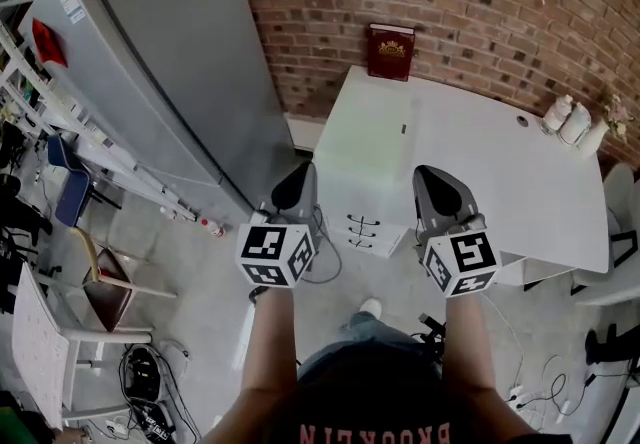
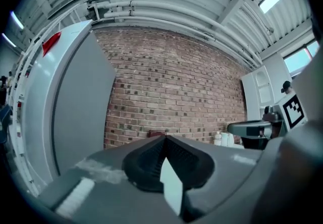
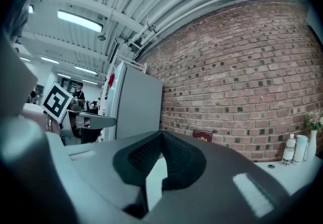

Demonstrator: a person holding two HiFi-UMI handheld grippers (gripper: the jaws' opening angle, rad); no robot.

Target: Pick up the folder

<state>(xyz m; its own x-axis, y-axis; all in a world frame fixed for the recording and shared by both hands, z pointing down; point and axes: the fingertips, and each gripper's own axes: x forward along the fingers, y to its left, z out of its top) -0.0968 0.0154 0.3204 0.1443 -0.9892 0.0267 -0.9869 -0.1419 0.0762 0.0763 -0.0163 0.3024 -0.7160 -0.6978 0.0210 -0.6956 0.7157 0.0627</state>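
Rising behind the table (image 1: 500,172), the brick wall (image 1: 480,2) is filling the far side of the scene. A tall grey cabinet (image 1: 170,62) is standing off the table's left side. The table is lying white and mostly bare, and a drawer unit (image 1: 362,228) is sitting under its near left corner. The folder (image 1: 390,51), dark red, is standing upright at the table's far edge, toward the left end, against the wall. 2 bottles (image 1: 566,119) are sitting at the table's far right corner.

The left gripper (image 1: 296,182) is hanging just off the table's near left corner. The right gripper (image 1: 436,184) is hanging over the table's near edge. Both are pointing level toward the wall, jaws pressed together and pinching nothing.

The task is looking barely begun: the folder is standing untouched, and no grip is being made yet. Reaching across the table, spreading a pair of jaws, closing them on the folder and lifting it are all remaining.

The folder is lying well ahead of both grippers, across the table's whole depth. In the head view it is falling between their 2 lines, nearer the right one.
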